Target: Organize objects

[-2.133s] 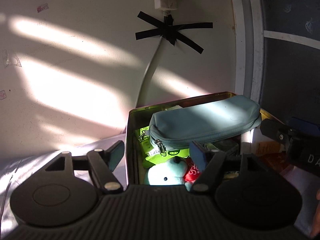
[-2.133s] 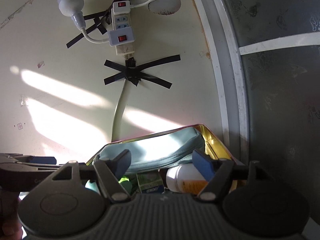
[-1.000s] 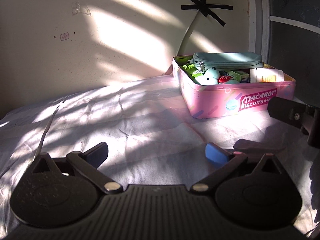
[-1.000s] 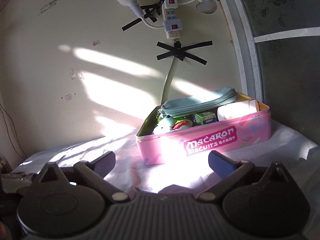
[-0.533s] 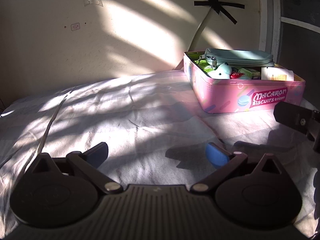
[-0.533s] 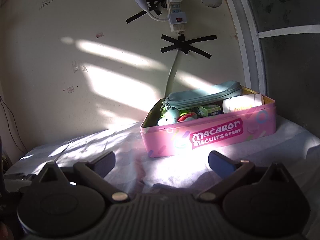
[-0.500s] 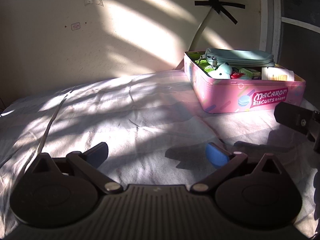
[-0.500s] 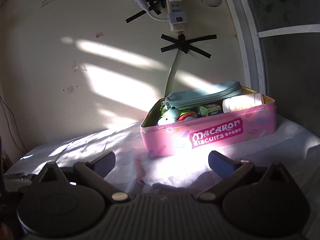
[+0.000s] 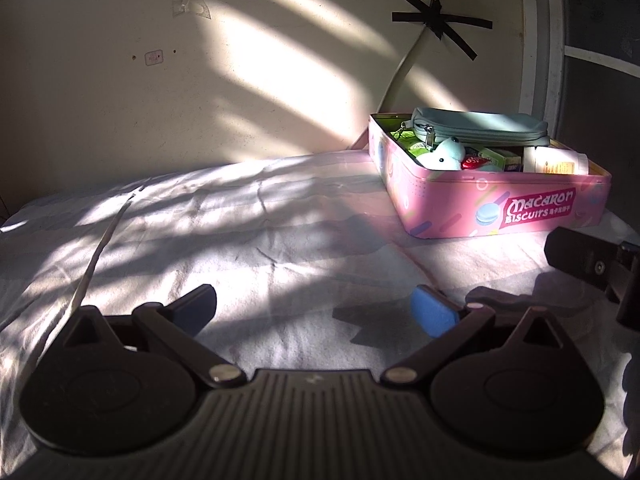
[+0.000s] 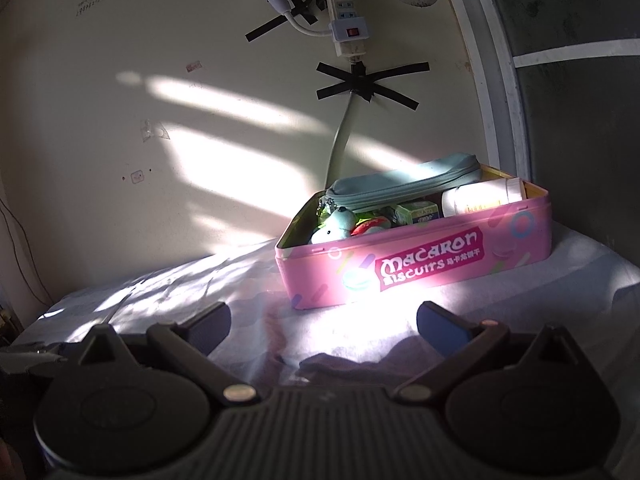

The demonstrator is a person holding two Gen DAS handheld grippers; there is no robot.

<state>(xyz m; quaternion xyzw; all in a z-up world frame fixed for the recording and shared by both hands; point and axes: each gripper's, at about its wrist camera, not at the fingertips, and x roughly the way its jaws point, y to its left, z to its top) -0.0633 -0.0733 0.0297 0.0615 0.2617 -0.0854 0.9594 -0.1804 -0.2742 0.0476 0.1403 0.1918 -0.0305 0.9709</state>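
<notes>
A pink biscuit tin [image 9: 500,204] [image 10: 420,264] stands on the white cloth by the wall. In it lie a teal zip pouch [image 9: 480,128] [image 10: 404,188], a pale blue plush toy [image 9: 444,156] [image 10: 336,224], a white bottle [image 9: 556,164] [image 10: 480,198], a small green box [image 10: 418,212] and a red item [image 10: 370,226]. My left gripper [image 9: 314,310] is open and holds nothing, low over the cloth, left of and nearer than the tin. My right gripper [image 10: 324,326] is open too, in front of the tin. Its dark body [image 9: 592,264] shows at the left wrist view's right edge.
The wrinkled white cloth [image 9: 200,232] spreads to the left in patchy sunlight. On the wall hang a power strip [image 10: 346,20] and a cable [image 10: 340,140] fixed with black tape. A dark panel with a white frame [image 10: 504,92] stands at the right.
Both grippers have drawn back from over the tin, which now sits farther off and whole in view. Over the last half second the views have hardly shifted. Both grippers stay open.
</notes>
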